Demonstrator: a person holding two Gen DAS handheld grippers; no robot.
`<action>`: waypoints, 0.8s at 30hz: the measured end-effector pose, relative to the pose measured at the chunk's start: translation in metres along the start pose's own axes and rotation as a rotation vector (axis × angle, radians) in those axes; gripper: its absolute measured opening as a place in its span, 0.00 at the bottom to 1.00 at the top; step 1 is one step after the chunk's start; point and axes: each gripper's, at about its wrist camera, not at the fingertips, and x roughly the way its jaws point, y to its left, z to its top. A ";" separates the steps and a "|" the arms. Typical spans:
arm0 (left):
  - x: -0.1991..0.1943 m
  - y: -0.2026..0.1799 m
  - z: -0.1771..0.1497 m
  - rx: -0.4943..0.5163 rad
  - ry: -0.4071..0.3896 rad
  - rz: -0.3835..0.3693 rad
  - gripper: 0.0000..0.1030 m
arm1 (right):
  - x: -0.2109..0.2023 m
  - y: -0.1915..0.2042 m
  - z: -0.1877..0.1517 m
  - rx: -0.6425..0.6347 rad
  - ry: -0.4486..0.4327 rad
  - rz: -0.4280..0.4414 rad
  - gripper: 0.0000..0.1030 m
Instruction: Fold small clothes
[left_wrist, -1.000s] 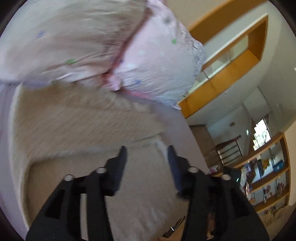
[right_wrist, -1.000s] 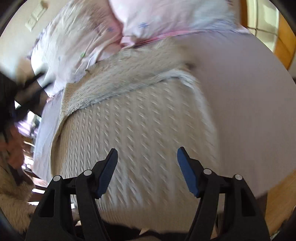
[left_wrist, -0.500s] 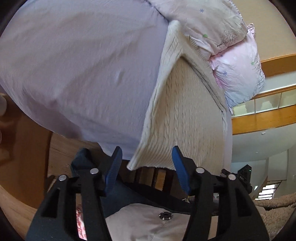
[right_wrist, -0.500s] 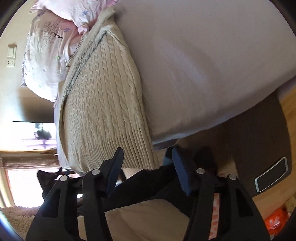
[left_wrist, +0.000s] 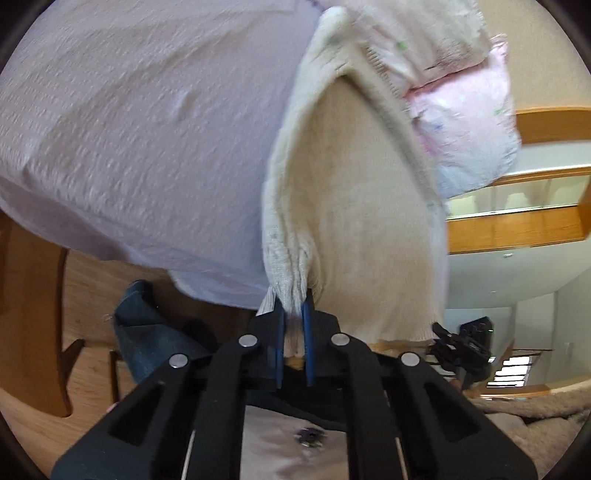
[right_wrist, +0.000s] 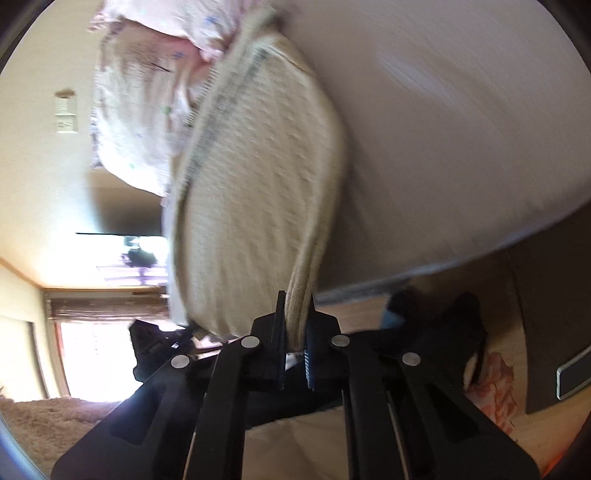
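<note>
A cream cable-knit sweater (left_wrist: 354, 206) lies on a bed with a pale lilac sheet (left_wrist: 147, 129). My left gripper (left_wrist: 293, 317) is shut on the sweater's near hem corner at the bed's edge, and the fabric bunches between the pads. In the right wrist view the same sweater (right_wrist: 258, 192) stretches away, and my right gripper (right_wrist: 295, 325) is shut on its other hem corner. Both corners are lifted slightly off the sheet (right_wrist: 443, 129). Each view is motion-blurred.
Pink and white floral pillows (left_wrist: 461, 110) lie at the head of the bed, touching the sweater's far end, and also show in the right wrist view (right_wrist: 147, 92). The person's body and wooden floor (left_wrist: 85, 295) are below the bed's edge. A wooden chair (left_wrist: 33, 314) stands at left.
Both grippers were open over the sweater, then drew back to the hem at the bed's edge. Now both have shut on the hem corners and lifted the fabric.
</note>
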 end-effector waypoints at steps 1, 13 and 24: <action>-0.006 -0.005 0.002 0.007 -0.016 -0.032 0.07 | -0.003 0.009 0.007 -0.006 -0.025 0.030 0.08; -0.020 -0.107 0.220 0.061 -0.427 -0.135 0.12 | 0.016 0.126 0.233 -0.079 -0.428 0.066 0.12; 0.029 -0.059 0.258 -0.057 -0.275 0.066 0.59 | 0.046 0.106 0.199 -0.042 -0.376 -0.117 0.75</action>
